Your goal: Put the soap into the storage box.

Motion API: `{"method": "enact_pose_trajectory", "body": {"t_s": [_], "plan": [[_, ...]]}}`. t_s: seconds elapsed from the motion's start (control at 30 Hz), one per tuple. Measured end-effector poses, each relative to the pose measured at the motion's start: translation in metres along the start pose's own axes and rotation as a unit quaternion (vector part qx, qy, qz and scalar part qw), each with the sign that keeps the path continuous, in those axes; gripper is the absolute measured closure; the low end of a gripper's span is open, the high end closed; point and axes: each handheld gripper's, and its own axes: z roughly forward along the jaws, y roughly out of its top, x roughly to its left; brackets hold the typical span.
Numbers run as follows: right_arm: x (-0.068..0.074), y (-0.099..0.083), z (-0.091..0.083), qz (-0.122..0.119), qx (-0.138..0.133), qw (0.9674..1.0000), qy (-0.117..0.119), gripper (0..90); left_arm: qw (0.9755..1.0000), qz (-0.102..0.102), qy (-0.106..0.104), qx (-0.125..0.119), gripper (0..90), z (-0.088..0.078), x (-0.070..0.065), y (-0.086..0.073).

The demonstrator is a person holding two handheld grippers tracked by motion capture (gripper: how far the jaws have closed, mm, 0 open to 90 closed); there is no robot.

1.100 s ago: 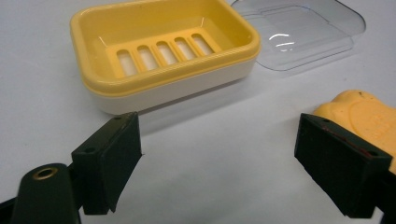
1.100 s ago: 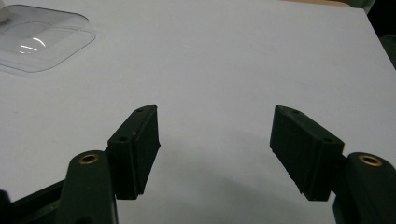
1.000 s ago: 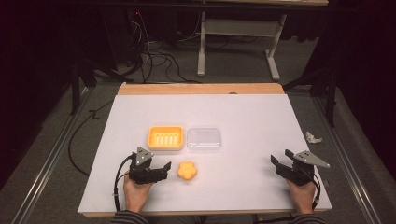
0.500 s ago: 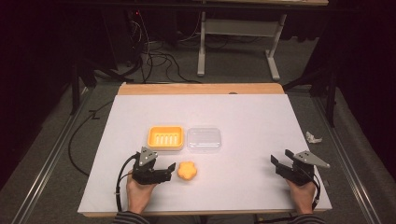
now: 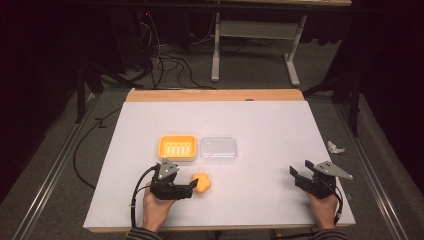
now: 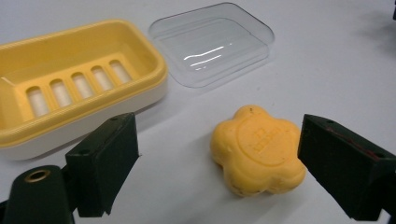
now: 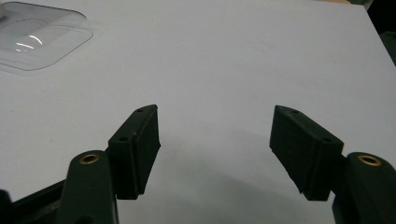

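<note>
Soap [image 6: 258, 149] lies between the left gripper's [image 6: 219, 163] parted jaws.

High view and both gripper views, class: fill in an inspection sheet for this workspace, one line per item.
Surface: white table, wooden far edge.
Job's things: flower-shaped yellow soap lying on the table; yellow soap dish, empty; clear lid beside it.
Clutter: crumpled scrap by the right edge.
Grippers: left gripper just opened, soap between the jaws, unpressed; right gripper open, empty.
Cables: black cable trailing from the left gripper.
Surroundings: dark floor, metal frame legs.
</note>
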Motion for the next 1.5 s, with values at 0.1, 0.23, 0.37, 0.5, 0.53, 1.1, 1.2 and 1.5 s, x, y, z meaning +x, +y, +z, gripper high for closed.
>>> {"method": "enact_pose_trajectory", "body": {"t_s": [0.1, 0.23, 0.37, 0.5, 0.53, 1.1, 1.2, 1.5], "plan": [[0.000, 0.000, 0.000, 0.000, 0.001, 1.0000, 0.000, 33.7, 0.9999, 0.006, -0.007, 0.005, 12.5, 0.004, -0.005, 0.003], [-0.001, 0.000, 0.000, 0.000, -0.002, 1.0000, 0.000, 33.7, 0.9996, 0.022, -0.008, 0.015, 12.5, 0.010, -0.012, 0.006], [-0.001, 0.000, -0.001, 0.004, -0.006, 1.0000, 0.000, 33.6, 0.9988, 0.033, -0.003, 0.035, 12.5, 0.020, -0.017, 0.004], [-0.002, 0.000, -0.001, 0.006, -0.006, 1.0000, 0.001, 33.6, 0.9983, 0.036, -0.001, 0.046, 13.3, 0.027, -0.021, 0.001], [-0.002, 0.000, -0.001, 0.008, -0.005, 1.0000, 0.001, 33.6, 0.9981, 0.035, -0.003, 0.050, 13.3, 0.028, -0.022, 0.001], [-0.001, -0.001, -0.002, 0.006, -0.009, 0.9999, 0.001, 33.3, 0.9971, 0.042, 0.012, 0.063, 14.9, 0.042, -0.027, -0.005], [-0.001, -0.001, -0.002, 0.003, -0.010, 0.9999, 0.001, 33.2, 0.9970, 0.041, 0.013, 0.064, 15.1, 0.045, -0.028, -0.006], [-0.001, -0.001, -0.002, 0.003, -0.011, 0.9999, 0.001, 33.2, 0.9962, 0.047, 0.018, 0.072, 20.2, 0.053, -0.032, -0.008]]}}
